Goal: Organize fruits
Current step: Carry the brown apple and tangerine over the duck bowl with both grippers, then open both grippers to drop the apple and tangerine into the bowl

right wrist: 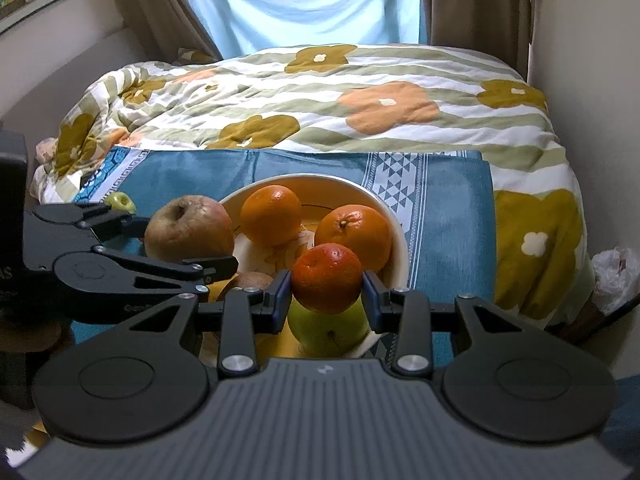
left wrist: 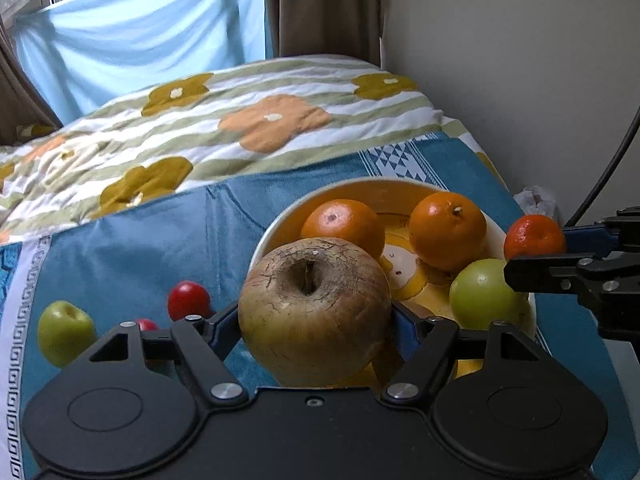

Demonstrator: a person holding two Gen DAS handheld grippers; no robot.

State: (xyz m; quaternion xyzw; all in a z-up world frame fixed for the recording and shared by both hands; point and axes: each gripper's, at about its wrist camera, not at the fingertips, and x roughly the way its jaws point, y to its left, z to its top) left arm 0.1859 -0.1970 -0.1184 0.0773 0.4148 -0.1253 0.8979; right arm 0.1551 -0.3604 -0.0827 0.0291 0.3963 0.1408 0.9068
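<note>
Left fingers [left wrist: 316, 316] gripping wrinkled apple [left wrist: 314, 312], right fingers [right wrist: 326, 300] gripping tangerine [right wrist: 326, 278], red tomato [left wrist: 188, 300] only in left view

Soft daylight enters through the pale blue fabric-covered window [right wrist: 304, 0] behind the bed, leaving the room moderately dim. Shadows are faint and diffuse. Fisheye distortion bends straight lines near the edges; corners vignette to black. Slight blur softens the left wrist view's background.
</note>
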